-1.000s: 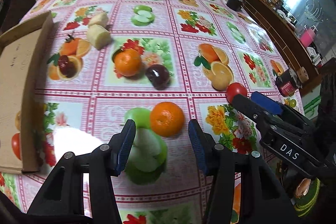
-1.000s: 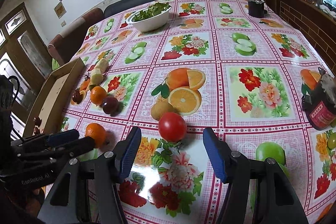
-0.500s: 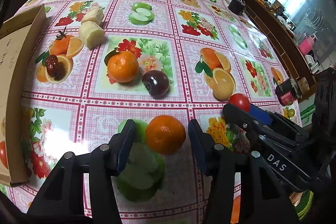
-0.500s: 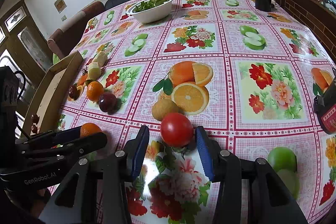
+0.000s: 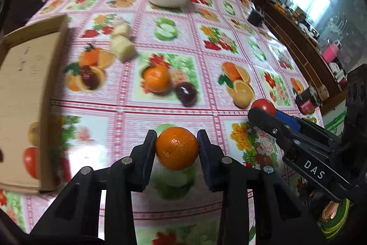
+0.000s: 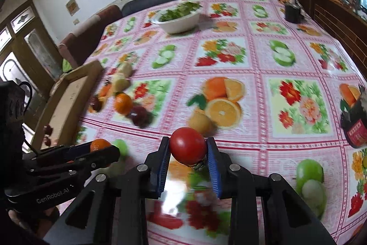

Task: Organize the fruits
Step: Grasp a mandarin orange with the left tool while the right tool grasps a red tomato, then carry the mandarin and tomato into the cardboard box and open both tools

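Left wrist view: left gripper (image 5: 177, 148) pinches an orange (image 5: 177, 148) between both pads. Right wrist view: right gripper (image 6: 188, 150) clamps a tomato (image 6: 188, 145) above the tablecloth (image 6: 252, 56).

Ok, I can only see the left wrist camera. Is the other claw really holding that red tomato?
Observer: Yes. The right wrist view shows the right claw shut on the tomato, pressing it from both sides.
Operator: Is anything in the cardboard box yet?
Observer: Yes, two small dark red fruits lie inside the cardboard box, at the end nearer the camera.
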`<state>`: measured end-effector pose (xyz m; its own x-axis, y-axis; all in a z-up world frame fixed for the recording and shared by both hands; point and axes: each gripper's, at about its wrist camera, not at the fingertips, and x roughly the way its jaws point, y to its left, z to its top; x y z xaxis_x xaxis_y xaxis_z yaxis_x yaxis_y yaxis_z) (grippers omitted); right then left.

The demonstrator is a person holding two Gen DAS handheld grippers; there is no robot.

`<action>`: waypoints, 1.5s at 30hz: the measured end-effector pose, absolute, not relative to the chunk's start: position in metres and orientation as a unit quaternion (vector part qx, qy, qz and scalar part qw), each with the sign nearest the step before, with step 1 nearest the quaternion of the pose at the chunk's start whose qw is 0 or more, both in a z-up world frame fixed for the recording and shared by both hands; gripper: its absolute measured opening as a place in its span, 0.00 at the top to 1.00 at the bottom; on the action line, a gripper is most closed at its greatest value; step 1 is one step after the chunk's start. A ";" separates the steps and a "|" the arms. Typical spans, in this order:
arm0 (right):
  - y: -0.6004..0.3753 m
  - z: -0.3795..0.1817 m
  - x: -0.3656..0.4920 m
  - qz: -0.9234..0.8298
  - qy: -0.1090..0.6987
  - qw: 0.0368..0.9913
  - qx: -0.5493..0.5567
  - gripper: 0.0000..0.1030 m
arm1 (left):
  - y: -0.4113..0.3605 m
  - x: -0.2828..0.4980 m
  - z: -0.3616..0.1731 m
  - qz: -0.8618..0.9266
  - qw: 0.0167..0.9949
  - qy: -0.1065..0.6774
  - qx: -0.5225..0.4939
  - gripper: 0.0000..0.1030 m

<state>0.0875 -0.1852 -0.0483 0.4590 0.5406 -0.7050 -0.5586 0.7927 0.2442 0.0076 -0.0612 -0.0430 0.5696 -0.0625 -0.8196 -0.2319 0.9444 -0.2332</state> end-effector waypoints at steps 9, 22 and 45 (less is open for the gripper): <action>-0.130 -0.027 0.064 0.385 0.389 0.836 -0.030 0.69 | -0.009 -0.029 -0.025 0.107 0.877 0.435 -0.175 0.67; -0.069 -0.017 0.040 0.442 0.386 0.808 -0.048 0.69 | 0.047 -0.062 -0.013 0.169 0.875 0.412 -0.192 0.67; 0.049 -0.021 0.018 0.515 0.401 0.754 -0.078 0.70 | 0.148 -0.069 -0.022 0.267 0.850 0.396 -0.221 0.67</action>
<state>0.0179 0.0491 -0.0208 0.1482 0.7136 -0.6847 -0.8391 0.4571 0.2949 -0.0690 0.1476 -0.0219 0.5431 0.2784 -0.7921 -0.6291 0.7598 -0.1643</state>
